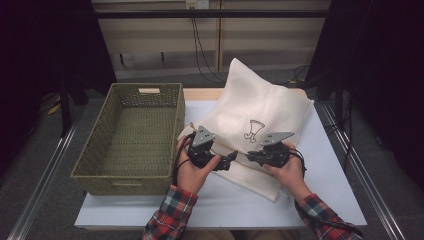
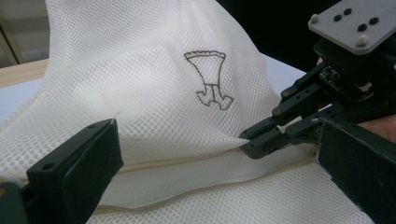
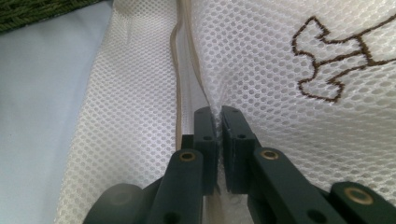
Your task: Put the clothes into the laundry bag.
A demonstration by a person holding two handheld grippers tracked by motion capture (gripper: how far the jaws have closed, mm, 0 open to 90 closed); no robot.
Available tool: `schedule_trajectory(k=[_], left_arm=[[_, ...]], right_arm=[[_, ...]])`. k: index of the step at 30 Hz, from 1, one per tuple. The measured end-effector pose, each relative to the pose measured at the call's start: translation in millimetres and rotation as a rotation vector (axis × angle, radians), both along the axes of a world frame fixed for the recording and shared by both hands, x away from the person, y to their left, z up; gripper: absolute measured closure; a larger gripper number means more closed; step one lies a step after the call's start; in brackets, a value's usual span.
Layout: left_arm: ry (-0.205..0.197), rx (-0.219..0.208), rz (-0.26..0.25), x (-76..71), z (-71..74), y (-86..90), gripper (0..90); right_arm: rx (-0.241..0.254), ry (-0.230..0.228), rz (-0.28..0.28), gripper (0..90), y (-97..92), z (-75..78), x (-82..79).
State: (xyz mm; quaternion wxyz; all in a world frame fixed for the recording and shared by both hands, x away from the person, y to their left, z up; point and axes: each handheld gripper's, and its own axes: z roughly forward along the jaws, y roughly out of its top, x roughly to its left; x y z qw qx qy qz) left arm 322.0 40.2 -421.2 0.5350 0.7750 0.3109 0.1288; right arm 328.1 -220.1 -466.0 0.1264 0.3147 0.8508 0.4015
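Mesh bag (image 1: 260,120): white, lying on the counter (image 1: 330,195) just right of the wicker basket (image 1: 132,137); far end propped up
Right tongs (image 3: 218,122): pressed together, pinching the bag's mesh beside the zip seam (image 3: 180,84)
Left tongs (image 2: 215,154): spread wide; bag fabric between the jaws, unpressed

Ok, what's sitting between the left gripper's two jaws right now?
In the left gripper view, the left gripper stands open with the white mesh bag and its beige zipper seam between the jaws, untouched.
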Motion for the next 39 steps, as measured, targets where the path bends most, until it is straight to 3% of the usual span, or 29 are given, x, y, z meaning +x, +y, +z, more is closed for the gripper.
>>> schedule_trajectory(k=[19, 20, 25, 34, 39], left_arm=[[-0.004, 0.013, 0.018, -2.5, -0.1, 5.8, 0.2], [-0.002, -0.001, 0.006, -2.4, -0.6, 5.9, 0.2], [-0.007, 0.020, 0.024, -3.3, -0.2, 8.0, 0.2], [-0.011, 0.005, 0.027, -4.6, 0.8, 10.7, 0.3], [-0.014, 0.021, 0.024, -5.2, 2.2, 9.6, 0.3]], right_arm=[[-0.001, 0.021, 0.014, 86.0, -0.1, -10.7, -1.1], [-0.007, 0.016, 0.011, 86.0, 0.4, -11.2, -0.9], [-0.021, 0.024, 0.020, 85.9, 1.9, -13.7, -1.1], [-0.030, 0.030, 0.024, 86.0, 1.0, -16.9, -2.0], [-0.019, 0.033, 0.031, 86.1, -0.2, -18.3, -3.5]])
